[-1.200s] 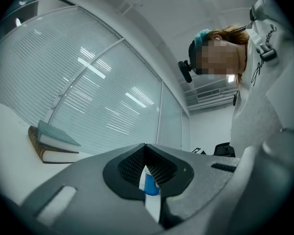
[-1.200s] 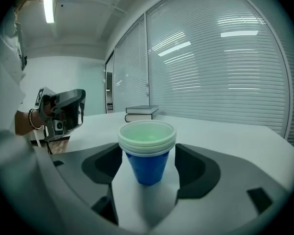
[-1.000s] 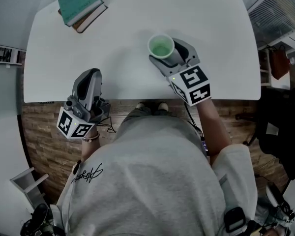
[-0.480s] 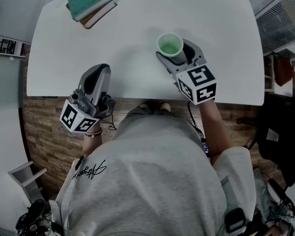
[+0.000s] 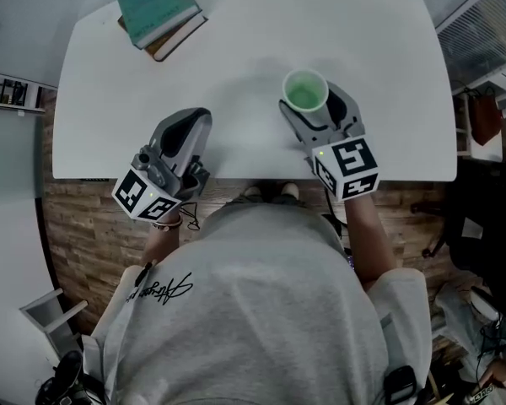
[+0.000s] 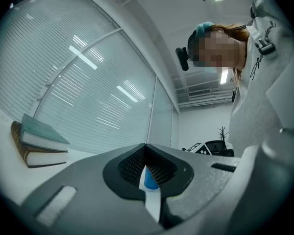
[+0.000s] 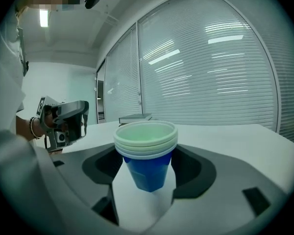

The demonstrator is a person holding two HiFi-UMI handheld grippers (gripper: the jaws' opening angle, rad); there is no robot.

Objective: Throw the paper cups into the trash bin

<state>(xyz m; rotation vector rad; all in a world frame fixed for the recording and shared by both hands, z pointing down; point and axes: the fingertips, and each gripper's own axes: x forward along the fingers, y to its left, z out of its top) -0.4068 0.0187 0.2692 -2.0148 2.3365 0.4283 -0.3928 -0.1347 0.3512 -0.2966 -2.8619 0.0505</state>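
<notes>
Paper cups are sitting clamped in the right claw; left claw is hanging closed. Carrying them to the unseen bin is likely coming next.

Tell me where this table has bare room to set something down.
Widest bare patch: the far side of the table, from the books at the far-left corner across to the right edge. The strip between the two grippers is free. Crowded: the near edge, with the left gripper and the right gripper holding the paper cups.
</notes>
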